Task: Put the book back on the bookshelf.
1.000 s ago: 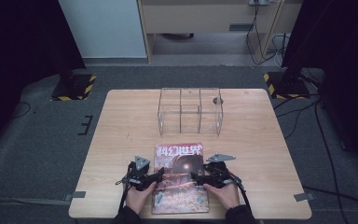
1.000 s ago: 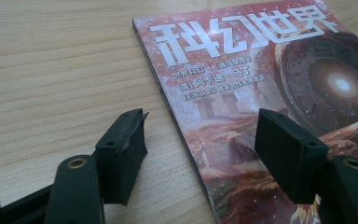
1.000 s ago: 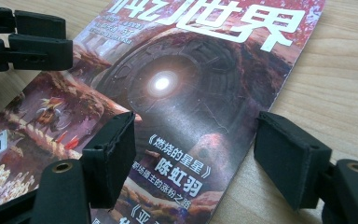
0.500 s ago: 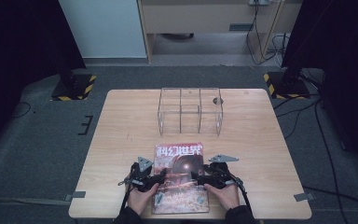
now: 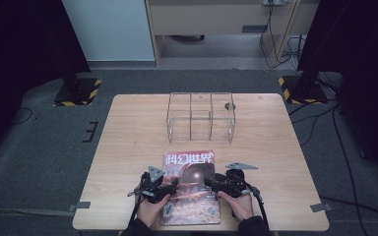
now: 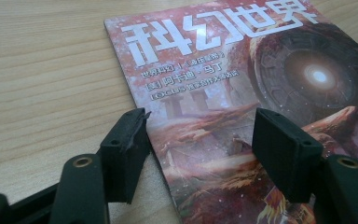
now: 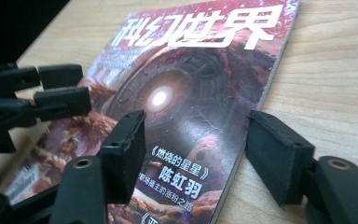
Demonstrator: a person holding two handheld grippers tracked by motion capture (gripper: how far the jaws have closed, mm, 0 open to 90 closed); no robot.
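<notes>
Lying flat, the magazine (image 5: 189, 187) points its title away lengthwise (both tongs gape, just closing somewhat).

A magazine (image 5: 191, 184) lies on the wooden table (image 5: 128, 147), a hand-held gripper at each side edge.

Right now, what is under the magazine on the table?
The magazine lies flat on the wooden table, so bare tabletop shows around its edges. Whatever might lie beneath the cover cannot be seen; nothing sticks out from its sides.
</notes>
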